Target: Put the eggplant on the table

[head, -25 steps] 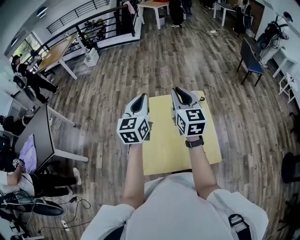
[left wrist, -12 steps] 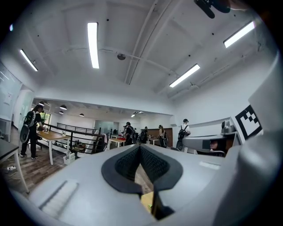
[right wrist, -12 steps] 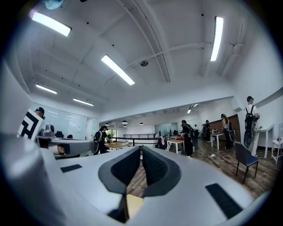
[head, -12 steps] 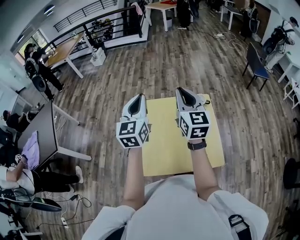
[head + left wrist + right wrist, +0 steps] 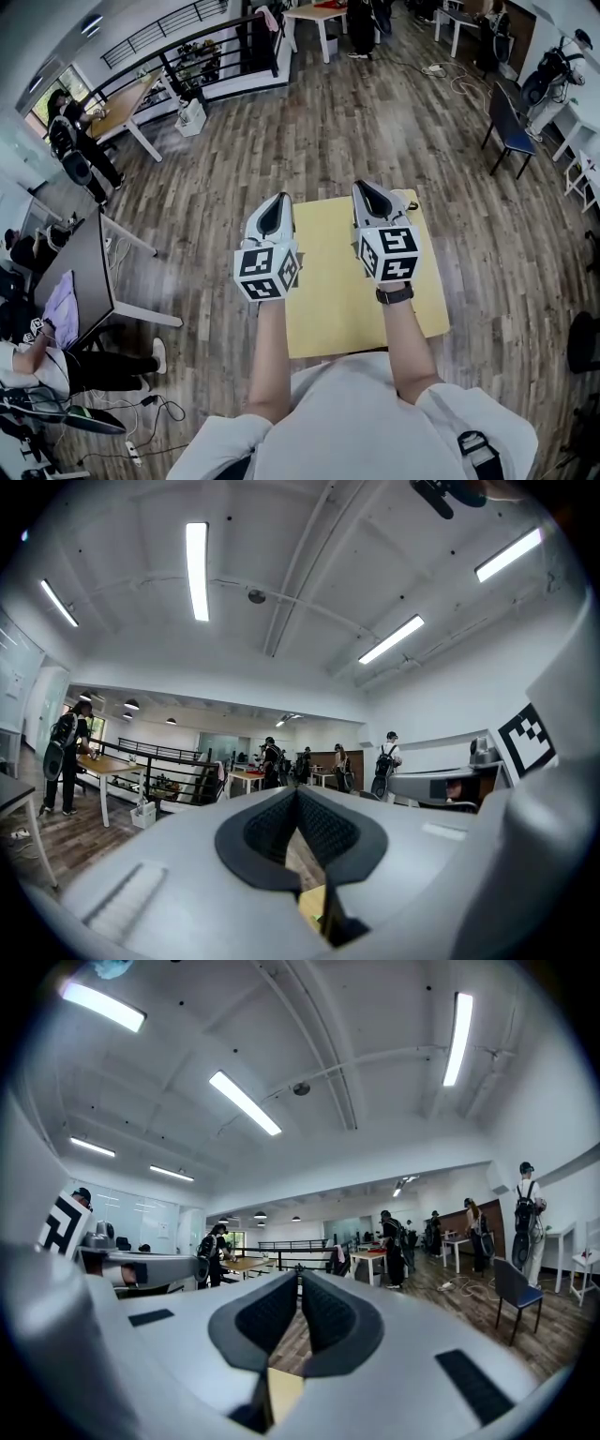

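— Between the jaws of the left tongs, is there anything?
— Nothing. Its two black ribbed pads meet at the tips, so it is closed and empty. The right tongs are the same: two pads tip to tip, nothing pinched.
— And the bodies?
— Two smooth grey shells, each carrying one cube. The left cube and the right cube are both white with black square markers. One dark watch sits on the right wrist.
— What lies beneath?
— One table, a plain yellow rectangle with a flat, matt top. Both tongs hang above it side by side, apart from each other, pointing away from the person.
— The eggplant?
— No view shows it, so I cannot tell where it is.
— Further out?
— A floor of grey-brown wooden planks. One blue chair stands at the right, a black railing of thin bars at the top left, and one dark desk at the left edge.
— Any change from a second ago?
— The tongs keep their place over the table. The bystander in dark clothes, by the pale wooden bench, shows a little further right in the head view than before.
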The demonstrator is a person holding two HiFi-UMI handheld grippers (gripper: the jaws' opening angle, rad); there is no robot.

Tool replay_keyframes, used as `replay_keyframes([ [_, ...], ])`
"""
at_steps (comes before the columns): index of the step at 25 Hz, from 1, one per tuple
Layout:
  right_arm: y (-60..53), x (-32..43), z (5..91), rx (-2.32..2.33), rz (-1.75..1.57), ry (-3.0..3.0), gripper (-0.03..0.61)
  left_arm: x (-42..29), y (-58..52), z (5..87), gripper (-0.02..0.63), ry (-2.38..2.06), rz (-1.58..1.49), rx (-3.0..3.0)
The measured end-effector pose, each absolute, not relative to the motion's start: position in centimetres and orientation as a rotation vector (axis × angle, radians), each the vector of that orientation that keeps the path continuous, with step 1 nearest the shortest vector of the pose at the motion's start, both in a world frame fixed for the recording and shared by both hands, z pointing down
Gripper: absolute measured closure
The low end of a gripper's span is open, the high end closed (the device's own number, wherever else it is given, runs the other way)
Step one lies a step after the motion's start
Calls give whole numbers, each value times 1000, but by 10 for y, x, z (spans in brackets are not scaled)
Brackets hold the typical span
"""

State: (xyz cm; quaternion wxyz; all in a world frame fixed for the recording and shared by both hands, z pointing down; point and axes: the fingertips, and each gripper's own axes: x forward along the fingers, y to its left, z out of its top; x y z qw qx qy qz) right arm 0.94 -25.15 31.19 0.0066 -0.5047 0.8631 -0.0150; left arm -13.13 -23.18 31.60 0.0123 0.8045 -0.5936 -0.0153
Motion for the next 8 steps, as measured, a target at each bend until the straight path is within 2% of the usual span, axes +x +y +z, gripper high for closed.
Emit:
replay_keyframes([
  [8,-274,22,327,-1632,-91,2697,555,-127,-257,338,604,-1816,-7,2479],
])
